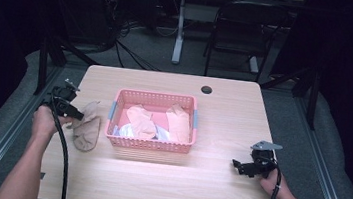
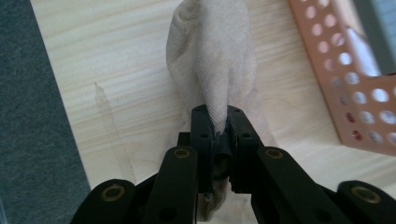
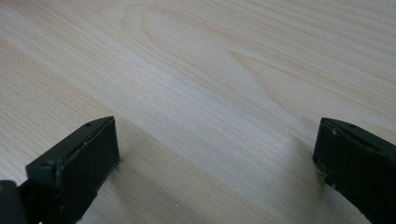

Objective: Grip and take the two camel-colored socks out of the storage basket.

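A beige sock [image 1: 86, 125] lies on the wooden table [image 1: 223, 110] just left of the pink basket [image 1: 150, 145]. My left gripper [image 1: 76, 115] is shut on the sock's upper part. In the left gripper view the sock [image 2: 215, 60] runs out from between the closed jaws of my left gripper [image 2: 219, 122], with the basket wall [image 2: 355, 88] at the right. My right gripper [image 1: 235, 165] rests low at the table's right front, jaws wide apart. The right gripper view has my right gripper [image 3: 217, 147] open over bare wood.
Inside the basket lie more pale pink and beige socks [image 1: 142, 118] and some light cloth. A dark round hole [image 1: 207, 89] sits near the table's far edge. A chair [image 1: 245, 32] and a desk leg [image 1: 179, 29] stand beyond the table.
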